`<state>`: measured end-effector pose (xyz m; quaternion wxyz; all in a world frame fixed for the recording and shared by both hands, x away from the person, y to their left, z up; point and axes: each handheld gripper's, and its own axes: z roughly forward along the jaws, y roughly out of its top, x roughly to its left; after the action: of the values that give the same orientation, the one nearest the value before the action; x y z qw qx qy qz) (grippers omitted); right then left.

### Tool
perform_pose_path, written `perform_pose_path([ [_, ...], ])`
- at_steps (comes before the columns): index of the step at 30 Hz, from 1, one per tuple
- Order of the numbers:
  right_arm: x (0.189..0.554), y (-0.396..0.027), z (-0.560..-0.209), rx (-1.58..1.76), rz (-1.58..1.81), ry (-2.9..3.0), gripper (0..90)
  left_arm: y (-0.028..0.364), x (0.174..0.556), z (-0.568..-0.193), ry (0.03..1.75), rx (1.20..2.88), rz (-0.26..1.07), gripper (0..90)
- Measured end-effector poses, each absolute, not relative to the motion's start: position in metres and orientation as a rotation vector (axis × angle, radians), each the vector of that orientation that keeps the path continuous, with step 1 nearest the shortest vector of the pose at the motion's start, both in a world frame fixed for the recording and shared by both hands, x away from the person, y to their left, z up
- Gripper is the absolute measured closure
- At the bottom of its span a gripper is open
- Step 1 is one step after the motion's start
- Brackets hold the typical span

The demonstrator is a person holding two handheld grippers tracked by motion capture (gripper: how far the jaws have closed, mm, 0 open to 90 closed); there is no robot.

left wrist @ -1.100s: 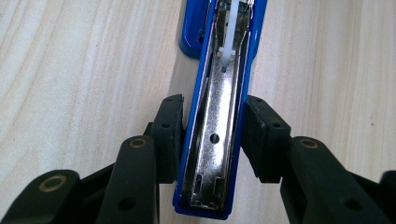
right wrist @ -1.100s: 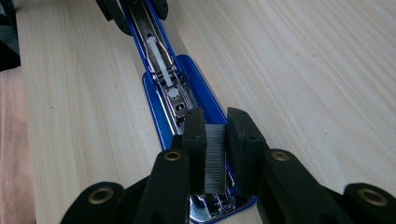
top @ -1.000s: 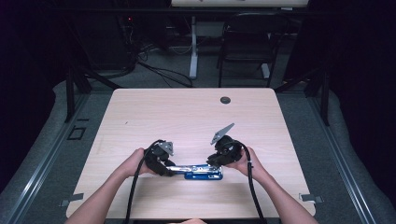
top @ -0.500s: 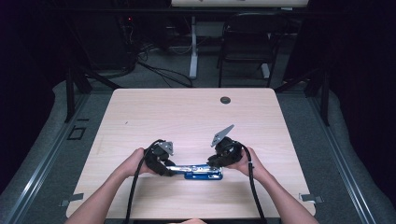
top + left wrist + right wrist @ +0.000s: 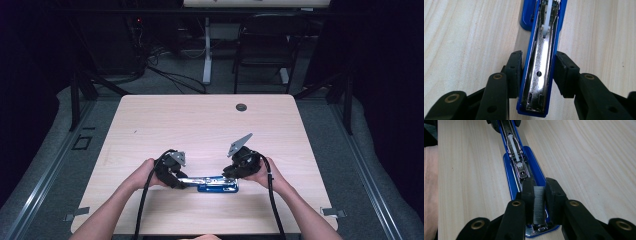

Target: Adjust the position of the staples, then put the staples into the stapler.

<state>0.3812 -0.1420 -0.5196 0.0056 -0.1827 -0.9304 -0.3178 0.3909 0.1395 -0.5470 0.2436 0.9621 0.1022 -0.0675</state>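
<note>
Nothing had shifted: the opened stapler (image 5: 541, 62) was kept clamped by the left hand-held gripper (image 5: 537, 72), the staple strip (image 5: 539, 205) pinched over its magazine by the right hand-held gripper (image 5: 539, 203), loading pending.

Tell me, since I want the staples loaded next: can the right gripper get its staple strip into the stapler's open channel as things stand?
Probably yes. The right gripper holds the staple strip directly above the stapler, whose channel lies open, while the left gripper clamps the flipped-open top.

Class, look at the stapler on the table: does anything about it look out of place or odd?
Yes. The blue stapler lies swung open flat, its magazine exposed. The left tool grips its top arm, while the right tool holds a strip of staples above the channel.
</note>
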Motion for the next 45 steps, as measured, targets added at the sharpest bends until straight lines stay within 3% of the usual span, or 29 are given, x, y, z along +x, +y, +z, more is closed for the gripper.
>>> perform_pose_path([
  [45, 0.378, -0.140, -0.527, -0.343, -0.991, -2.975, 78.6, 0.140, 0.391, -0.547, 0.285, 2.626, -0.187, 60.5],
])
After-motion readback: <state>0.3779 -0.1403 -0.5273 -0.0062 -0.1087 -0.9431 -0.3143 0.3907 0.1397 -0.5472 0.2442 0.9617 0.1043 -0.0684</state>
